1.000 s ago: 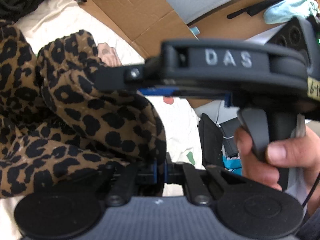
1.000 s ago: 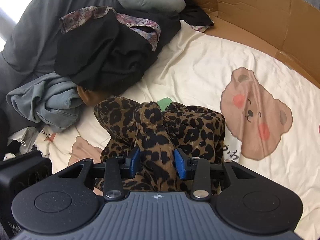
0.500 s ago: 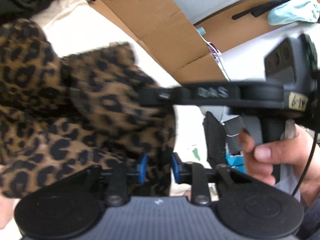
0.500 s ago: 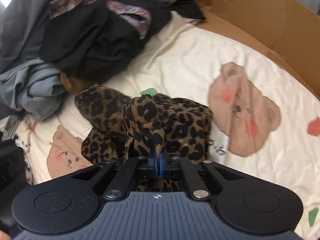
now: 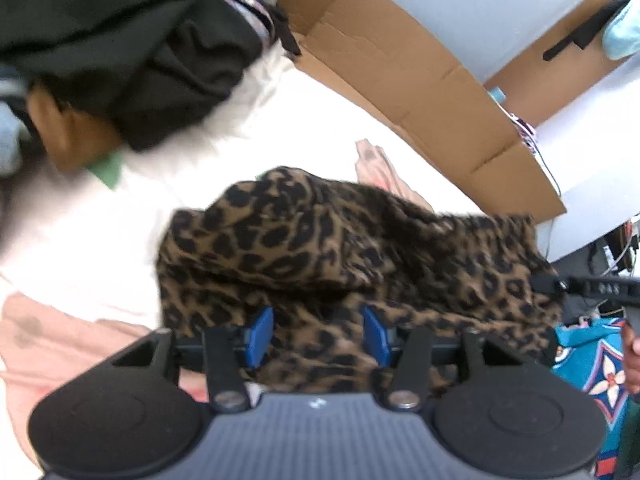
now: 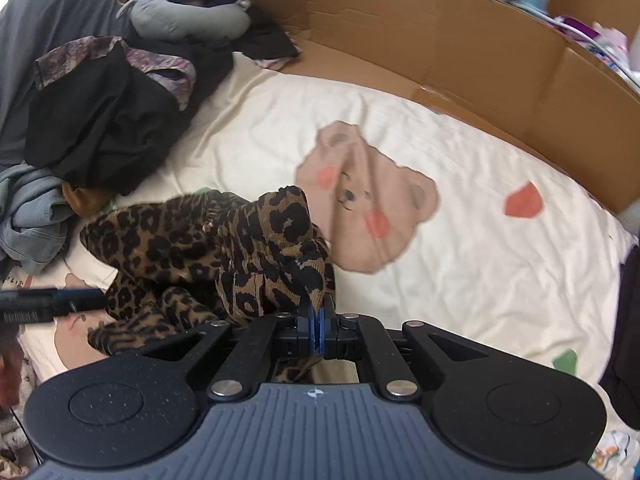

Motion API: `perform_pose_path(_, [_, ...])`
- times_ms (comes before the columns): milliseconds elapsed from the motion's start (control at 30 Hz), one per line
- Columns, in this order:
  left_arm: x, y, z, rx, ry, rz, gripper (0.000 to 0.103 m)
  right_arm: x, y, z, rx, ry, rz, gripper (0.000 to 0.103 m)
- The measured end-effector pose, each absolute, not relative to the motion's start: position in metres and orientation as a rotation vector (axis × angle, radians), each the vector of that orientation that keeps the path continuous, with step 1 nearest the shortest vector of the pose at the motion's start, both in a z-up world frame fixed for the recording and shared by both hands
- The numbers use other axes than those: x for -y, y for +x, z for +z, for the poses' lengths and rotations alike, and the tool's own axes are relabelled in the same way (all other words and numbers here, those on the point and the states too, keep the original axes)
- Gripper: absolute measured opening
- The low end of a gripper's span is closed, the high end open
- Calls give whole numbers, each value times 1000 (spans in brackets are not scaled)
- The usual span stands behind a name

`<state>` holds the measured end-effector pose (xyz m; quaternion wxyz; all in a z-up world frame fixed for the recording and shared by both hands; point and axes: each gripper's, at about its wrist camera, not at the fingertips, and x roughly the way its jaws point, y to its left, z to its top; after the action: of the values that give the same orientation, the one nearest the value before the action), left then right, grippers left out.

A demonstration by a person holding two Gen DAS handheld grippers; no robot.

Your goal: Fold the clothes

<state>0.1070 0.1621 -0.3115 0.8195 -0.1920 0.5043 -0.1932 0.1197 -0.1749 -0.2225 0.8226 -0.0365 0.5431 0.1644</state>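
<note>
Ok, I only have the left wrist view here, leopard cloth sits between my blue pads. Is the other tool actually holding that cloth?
Observer: Yes. The right tool is shut on a bunched fold of the leopard-print garment; cloth runs straight into the closed pads.
Operator: And my left tool?
Observer: In the left wrist view the left tool is opening, its pads apart with the cloth lying between them, not pinched.
Operator: What lies past the garment on the right side?
Observer: A bare stretch of cream sheet with a bear print, bounded by a cardboard wall.
Operator: Any other clothes?
Observer: A pile topped by a black garment, beside the leopard one.
</note>
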Motion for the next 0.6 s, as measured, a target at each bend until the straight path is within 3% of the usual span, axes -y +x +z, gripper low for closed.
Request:
perform_pose_path(400, [-154, 152, -309, -1017, -324, -381, 68, 227, 99, -232, -1211, -51, 201, 0])
perform_pose_path(600, [-154, 175, -343, -1116, -274, -319, 69, 249, 98, -253, -1234, -21, 128, 0])
